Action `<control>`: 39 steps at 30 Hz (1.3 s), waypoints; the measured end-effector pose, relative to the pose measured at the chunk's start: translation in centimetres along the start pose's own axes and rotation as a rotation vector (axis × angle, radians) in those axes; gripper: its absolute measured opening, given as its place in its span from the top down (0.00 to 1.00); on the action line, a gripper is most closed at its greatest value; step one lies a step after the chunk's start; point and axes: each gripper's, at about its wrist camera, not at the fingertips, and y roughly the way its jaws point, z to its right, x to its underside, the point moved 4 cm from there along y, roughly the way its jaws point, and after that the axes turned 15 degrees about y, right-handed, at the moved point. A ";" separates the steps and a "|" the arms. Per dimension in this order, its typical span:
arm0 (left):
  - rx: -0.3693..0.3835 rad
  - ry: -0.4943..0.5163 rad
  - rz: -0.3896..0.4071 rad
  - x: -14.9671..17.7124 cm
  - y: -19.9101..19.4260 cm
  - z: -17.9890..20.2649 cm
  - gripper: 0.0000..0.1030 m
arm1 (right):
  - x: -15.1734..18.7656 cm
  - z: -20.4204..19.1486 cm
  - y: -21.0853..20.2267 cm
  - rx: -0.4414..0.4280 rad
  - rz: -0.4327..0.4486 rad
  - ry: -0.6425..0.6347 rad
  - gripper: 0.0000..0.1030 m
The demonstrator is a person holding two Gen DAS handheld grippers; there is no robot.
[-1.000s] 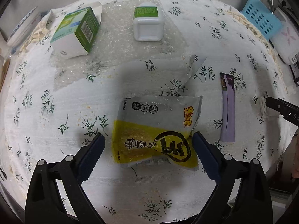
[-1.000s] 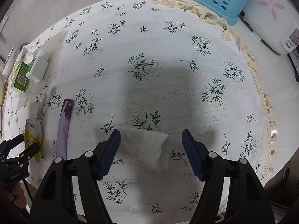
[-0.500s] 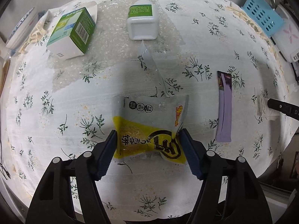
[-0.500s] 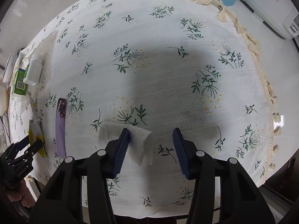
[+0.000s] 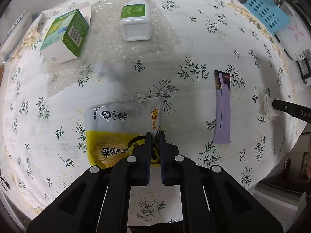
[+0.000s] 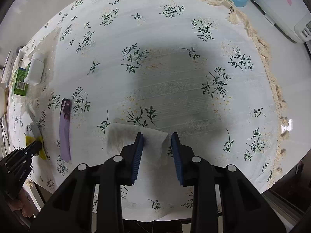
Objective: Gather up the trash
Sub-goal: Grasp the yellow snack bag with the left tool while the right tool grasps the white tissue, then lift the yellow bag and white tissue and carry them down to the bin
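A yellow and clear snack wrapper [image 5: 116,134] lies on the flowered tablecloth [image 5: 194,44]. My left gripper [image 5: 154,136] points down and is shut on the wrapper's crumpled right edge. A white tissue [image 6: 120,137] lies under my right gripper [image 6: 157,136], whose jaws are closing. Its left finger rests over the tissue, and the tissue's right part sits between the pads with a small gap at the right pad. A purple stick wrapper [image 5: 223,108] lies flat between the two grippers, also visible as the purple stick wrapper [image 6: 65,128] in the right wrist view.
A green box [image 5: 66,33] and a white bottle [image 5: 136,23] rest on a bubble wrap sheet [image 5: 108,44] at the far side. A blue basket [image 5: 266,13] and a white appliance [image 6: 281,5] stand past the fringed cloth edge [image 6: 262,44].
The left jaws have closed from wide apart onto the snack wrapper, bunching its right edge. The right jaws have narrowed around the tissue.
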 end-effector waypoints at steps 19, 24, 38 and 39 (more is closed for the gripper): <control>0.020 -0.011 0.054 3.5 -1.8 -1.7 0.94 | 1.2 -1.4 -1.4 -0.012 0.025 0.019 0.96; 0.023 -0.014 0.050 4.4 -1.9 -1.9 0.94 | 1.4 -2.0 -1.7 0.002 0.031 0.009 0.92; 0.024 -0.013 0.048 4.6 -1.9 -1.5 0.94 | 0.3 0.1 -0.2 0.008 -0.005 0.040 0.69; 0.024 -0.014 0.048 4.6 -1.9 -1.4 0.94 | 0.3 0.0 -0.1 0.008 -0.008 0.040 0.69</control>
